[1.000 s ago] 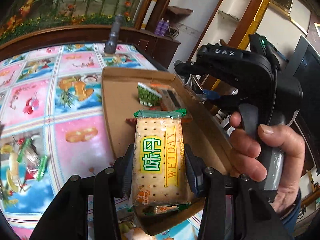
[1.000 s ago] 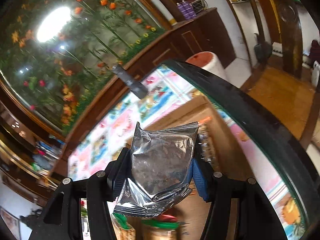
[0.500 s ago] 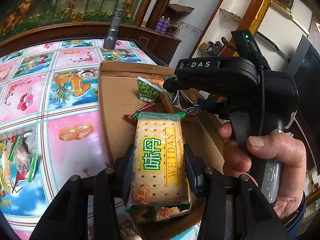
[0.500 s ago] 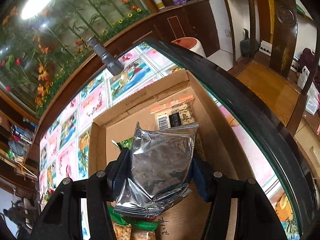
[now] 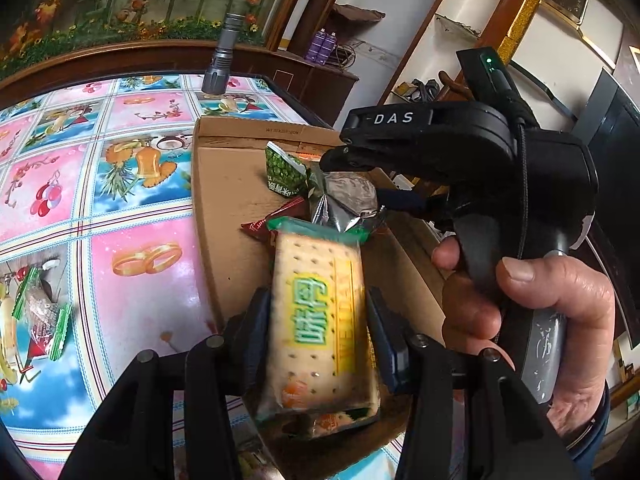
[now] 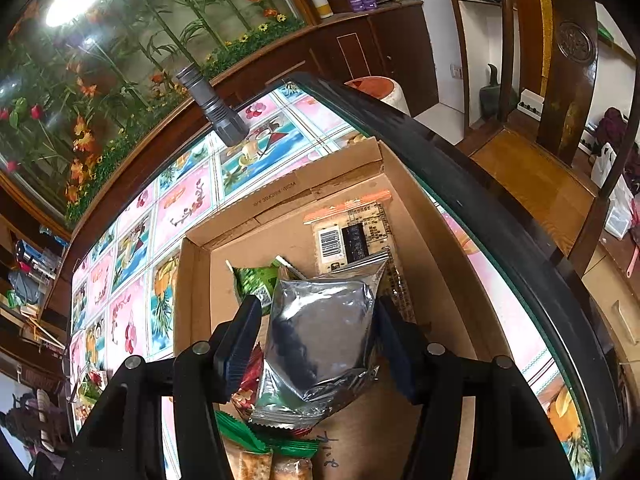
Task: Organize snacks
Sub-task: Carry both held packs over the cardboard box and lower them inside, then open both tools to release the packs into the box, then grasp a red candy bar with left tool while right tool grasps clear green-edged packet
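Cracker packet (image 5: 320, 320): flat clear wrap, green crimped top edge, pale dotted biscuit, green characters on a yellow label. It sits between the fingers of the left gripper (image 5: 318, 340), over the near end of the cardboard box (image 5: 224, 208). The left jaws have just been opening; in the blurred left wrist view a thin gap shows on each side of the packet, so the pads no longer press on it. Another cracker packet (image 5: 340, 424) lies just below, inside the box's near wall.

Silver foil pouch (image 6: 320, 340): crinkled, puffy, sealed seam at its lower end. The right gripper (image 6: 316, 344) is clamped on it across its width, above the box's middle. A hand (image 5: 540, 320) grips the black handle on the box's right side.

Box interior: green pea-print packet (image 5: 284, 172) and red wrapper (image 5: 280, 220) toward the far end, an orange-topped packet with a barcode (image 6: 352, 232) flat on the floor at the far right corner. Bare cardboard floor stays open along the box's left wall. The right wall of the box runs close beside the black table rim (image 6: 480, 184).

Left of the box: patterned tablecloth (image 5: 120, 200), mostly open, with loose wrapped snacks (image 5: 36, 320) well apart. A grey flashlight (image 5: 220, 60) stands beyond the box's far end.
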Demonstrator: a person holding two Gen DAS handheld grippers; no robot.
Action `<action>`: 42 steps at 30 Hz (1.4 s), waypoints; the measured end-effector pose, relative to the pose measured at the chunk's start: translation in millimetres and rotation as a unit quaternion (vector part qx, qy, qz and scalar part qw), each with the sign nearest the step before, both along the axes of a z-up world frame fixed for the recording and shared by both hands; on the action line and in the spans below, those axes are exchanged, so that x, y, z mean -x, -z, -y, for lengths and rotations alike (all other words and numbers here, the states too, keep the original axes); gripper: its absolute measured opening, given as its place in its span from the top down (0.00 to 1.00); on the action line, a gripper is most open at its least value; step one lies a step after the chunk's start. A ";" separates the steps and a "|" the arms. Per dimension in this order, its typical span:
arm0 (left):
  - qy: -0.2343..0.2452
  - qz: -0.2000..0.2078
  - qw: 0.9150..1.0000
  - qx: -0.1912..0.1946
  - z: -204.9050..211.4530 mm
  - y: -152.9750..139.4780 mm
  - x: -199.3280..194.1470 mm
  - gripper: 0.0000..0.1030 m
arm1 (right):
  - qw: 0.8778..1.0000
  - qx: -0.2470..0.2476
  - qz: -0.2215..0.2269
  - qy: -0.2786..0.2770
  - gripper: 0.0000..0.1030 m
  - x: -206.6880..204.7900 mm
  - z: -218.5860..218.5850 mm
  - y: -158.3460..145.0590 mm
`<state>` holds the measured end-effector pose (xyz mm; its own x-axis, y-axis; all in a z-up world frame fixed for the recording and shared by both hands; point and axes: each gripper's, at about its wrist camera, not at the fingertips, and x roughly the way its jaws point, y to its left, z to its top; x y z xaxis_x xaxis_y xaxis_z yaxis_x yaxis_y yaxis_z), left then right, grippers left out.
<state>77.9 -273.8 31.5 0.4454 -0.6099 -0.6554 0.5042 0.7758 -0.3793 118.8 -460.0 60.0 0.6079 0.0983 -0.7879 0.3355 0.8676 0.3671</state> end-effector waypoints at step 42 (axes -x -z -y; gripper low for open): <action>-0.070 0.044 0.995 -0.055 -185.1 -33.6 70.9 0.28 | 0.983 0.020 0.084 -0.159 0.39 4.0 -90.4 -21.5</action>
<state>7.1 -88.7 65.1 0.5802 -0.4644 -0.6691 0.4159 0.8753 -0.2469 114.8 -369.6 81.5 0.6739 0.2756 -0.6855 -0.0182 0.9338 0.3575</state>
